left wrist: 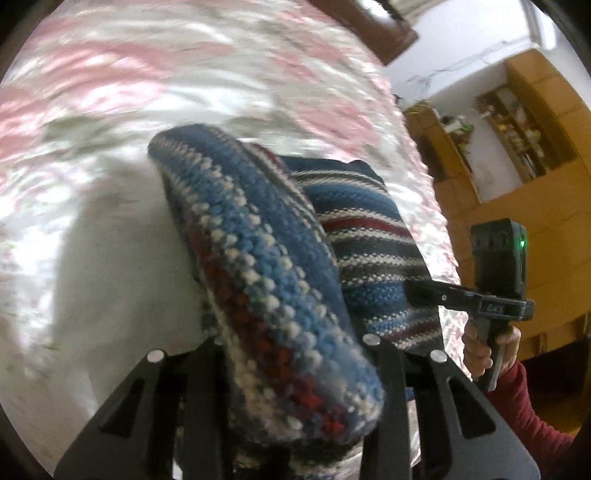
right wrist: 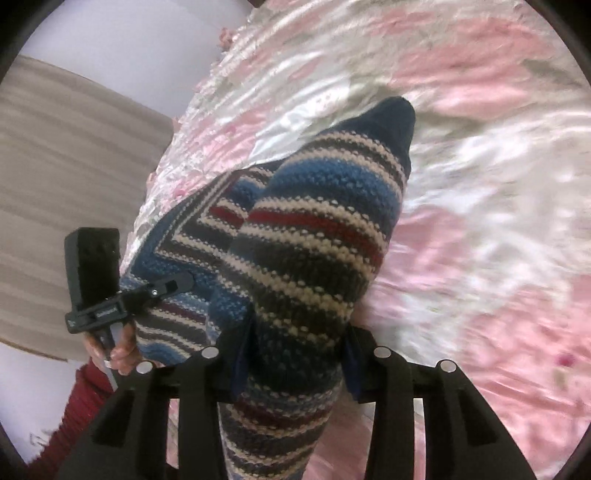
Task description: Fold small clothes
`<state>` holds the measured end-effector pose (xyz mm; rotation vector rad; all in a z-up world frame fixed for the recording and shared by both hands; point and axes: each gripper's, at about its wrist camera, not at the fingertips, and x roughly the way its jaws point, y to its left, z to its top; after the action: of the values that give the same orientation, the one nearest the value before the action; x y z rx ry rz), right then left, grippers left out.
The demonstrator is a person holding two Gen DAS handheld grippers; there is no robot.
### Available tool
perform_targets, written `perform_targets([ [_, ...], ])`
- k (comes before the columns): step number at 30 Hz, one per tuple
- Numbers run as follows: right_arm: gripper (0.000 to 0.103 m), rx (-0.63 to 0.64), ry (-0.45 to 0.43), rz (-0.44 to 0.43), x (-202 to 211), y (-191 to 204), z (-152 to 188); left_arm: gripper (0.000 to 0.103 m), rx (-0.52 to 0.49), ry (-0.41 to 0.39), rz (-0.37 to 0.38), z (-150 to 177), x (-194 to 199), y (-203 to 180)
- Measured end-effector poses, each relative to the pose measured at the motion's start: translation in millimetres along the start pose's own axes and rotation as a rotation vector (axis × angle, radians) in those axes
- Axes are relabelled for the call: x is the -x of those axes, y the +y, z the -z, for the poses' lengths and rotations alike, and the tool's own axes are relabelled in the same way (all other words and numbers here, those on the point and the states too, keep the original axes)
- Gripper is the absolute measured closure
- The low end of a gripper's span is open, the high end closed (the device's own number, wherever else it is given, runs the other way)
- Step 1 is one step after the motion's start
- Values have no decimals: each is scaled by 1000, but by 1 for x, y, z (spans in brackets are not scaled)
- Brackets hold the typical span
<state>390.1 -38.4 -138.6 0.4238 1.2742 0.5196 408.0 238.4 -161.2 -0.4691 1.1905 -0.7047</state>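
Note:
A striped knit garment (left wrist: 280,280) in blue, white, red and grey hangs lifted above the bed, bunched into thick folds. My left gripper (left wrist: 291,347) is shut on one fold, which drapes over its fingers and hides their tips. In the same view, my right gripper (left wrist: 417,291) pinches the garment's far edge. In the right wrist view the garment (right wrist: 306,243) rises from my right gripper (right wrist: 295,350), its dark blue cuff uppermost. At the left, my left gripper (right wrist: 177,284) clamps the garment's other edge.
A shiny pink and white bedspread (left wrist: 129,129) lies under everything and is blurred. Wooden shelves (left wrist: 517,140) stand beyond the bed on the right, and a dark headboard (left wrist: 380,33) at the top. A hand (left wrist: 480,350) with a red sleeve holds each gripper. A grey-brown panel (right wrist: 66,177) is at the left.

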Motion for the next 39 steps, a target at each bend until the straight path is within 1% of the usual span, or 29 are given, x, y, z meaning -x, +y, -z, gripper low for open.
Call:
perform_targets([
  [1,62,2,-11,11,19,-8,6,73,-8,-2,12,3,-6,-15],
  [2,62,3,-17,17,27,-12,9,73,-12,-2,21,6,-11,-25],
  [5,62,10,-45,51,70,-37,23,73,-45,3,39,16,-40,-74],
  [8,62,8,-68,88,106,-68,38,73,-71,5,26,28,-61,-107],
  [11,62,-5,-72,111,125,-102,51,73,-92,16,-4,41,-91,-140],
  [13,62,-34,-64,115,130,-128,60,73,-90,34,-24,53,-111,-148],
  [15,62,-77,-53,123,127,-153,69,73,-63,56,-38,64,-131,-147],
  [17,62,-131,-34,112,118,-178,80,73,-41,72,-66,76,-147,-140],
  [19,61,-159,-30,93,108,-196,92,71,-31,73,-103,89,-158,-133],
  [22,59,-198,-61,30,104,-211,102,69,24,52,-104,103,-162,-115],
  [24,54,-205,-67,24,101,-214,104,69,43,28,-105,109,-163,-110],
  [25,53,-208,-65,27,100,-213,105,68,38,21,-116,111,-163,-110],
  [26,49,-203,-68,34,102,-209,106,68,34,16,-128,113,-161,-111],
  [27,42,-200,-71,46,105,-206,107,67,35,13,-135,113,-159,-114],
  [28,40,-199,-73,59,107,-201,107,65,40,9,-139,114,-155,-116],
  [30,33,-186,-79,75,119,-194,118,63,58,-1,-138,121,-141,-118],
  [32,27,-196,-75,68,127,-191,132,58,75,-16,-148,131,-127,-119],
  [35,25,-229,-40,42,129,-191,161,54,74,-29,-164,148,-113,-119],
  [36,25,-240,-28,26,127,-191,171,50,79,-22,-165,155,-112,-119],
  [38,25,-264,-2,1,120,-193,183,48,90,-4,-165,163,-114,-118],
  [39,31,-283,16,6,112,-195,188,48,104,7,-172,168,-118,-114],
])
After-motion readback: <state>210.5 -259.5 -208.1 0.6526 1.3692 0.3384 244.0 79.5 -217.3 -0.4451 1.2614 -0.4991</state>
